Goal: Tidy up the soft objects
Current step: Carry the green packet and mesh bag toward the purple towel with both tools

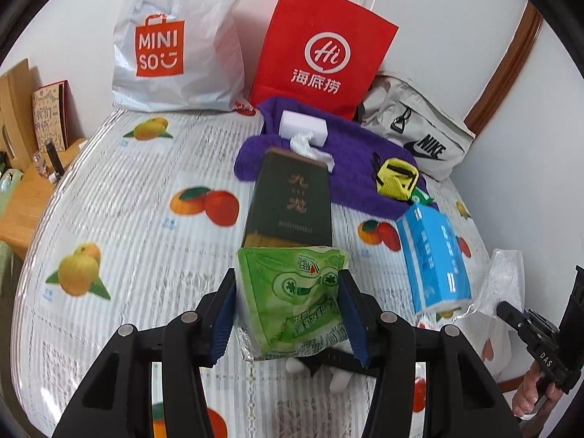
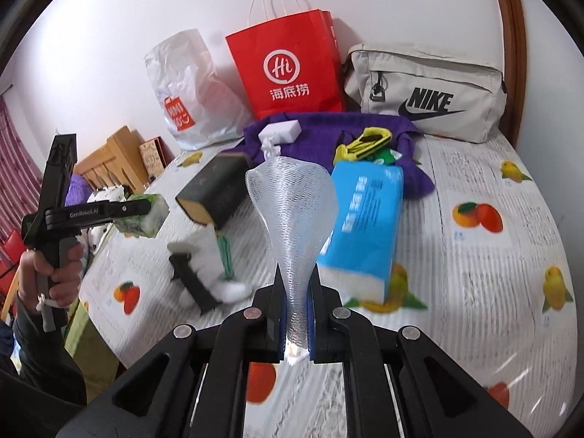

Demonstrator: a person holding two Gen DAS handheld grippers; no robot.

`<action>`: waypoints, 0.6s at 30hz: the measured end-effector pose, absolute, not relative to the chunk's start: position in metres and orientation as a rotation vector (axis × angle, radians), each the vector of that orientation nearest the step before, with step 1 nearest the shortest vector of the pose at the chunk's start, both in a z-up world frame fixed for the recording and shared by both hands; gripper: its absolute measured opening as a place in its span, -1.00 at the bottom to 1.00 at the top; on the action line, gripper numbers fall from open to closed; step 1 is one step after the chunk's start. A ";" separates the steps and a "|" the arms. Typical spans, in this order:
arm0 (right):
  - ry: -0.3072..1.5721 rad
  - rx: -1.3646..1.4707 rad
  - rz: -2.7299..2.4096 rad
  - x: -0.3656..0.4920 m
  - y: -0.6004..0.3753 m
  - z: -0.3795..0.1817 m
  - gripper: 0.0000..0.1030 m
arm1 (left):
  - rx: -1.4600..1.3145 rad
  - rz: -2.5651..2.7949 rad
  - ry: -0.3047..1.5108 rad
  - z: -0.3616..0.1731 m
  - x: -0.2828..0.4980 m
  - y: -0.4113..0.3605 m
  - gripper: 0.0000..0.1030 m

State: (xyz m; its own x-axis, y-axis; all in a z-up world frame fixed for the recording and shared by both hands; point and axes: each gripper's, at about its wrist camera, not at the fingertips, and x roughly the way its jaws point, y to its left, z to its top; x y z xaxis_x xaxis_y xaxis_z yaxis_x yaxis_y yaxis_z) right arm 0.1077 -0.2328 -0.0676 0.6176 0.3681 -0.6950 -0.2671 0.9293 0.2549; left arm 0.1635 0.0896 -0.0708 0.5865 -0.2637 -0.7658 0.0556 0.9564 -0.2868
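We hold a green tissue pack [image 1: 292, 299] pinched in our left tongs [image 1: 288, 314], lifted above the bed [image 1: 138, 197]. Our right tongs [image 2: 295, 325] are pressed together on a clear foam net sleeve [image 2: 292, 204]. Beyond lie a blue tissue pack [image 2: 365, 219], a dark box [image 1: 292, 200] and a purple towel [image 1: 357, 146].

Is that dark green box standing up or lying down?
Lying down. The dark green box rests on its long side on the fruit-print tablecloth, lettered face up.
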 end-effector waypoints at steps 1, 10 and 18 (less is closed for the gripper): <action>0.826 0.130 0.370 0.112 -0.233 -0.066 -0.84 | -0.243 -0.187 0.924 -0.069 0.167 0.089 -0.02; 0.817 0.103 0.367 0.157 -0.228 -0.058 -0.84 | -0.231 -0.175 0.922 -0.061 0.197 0.082 -0.02; 0.811 0.086 0.335 0.206 -0.229 -0.054 -0.84 | -0.215 -0.183 0.917 -0.052 0.232 0.073 -0.02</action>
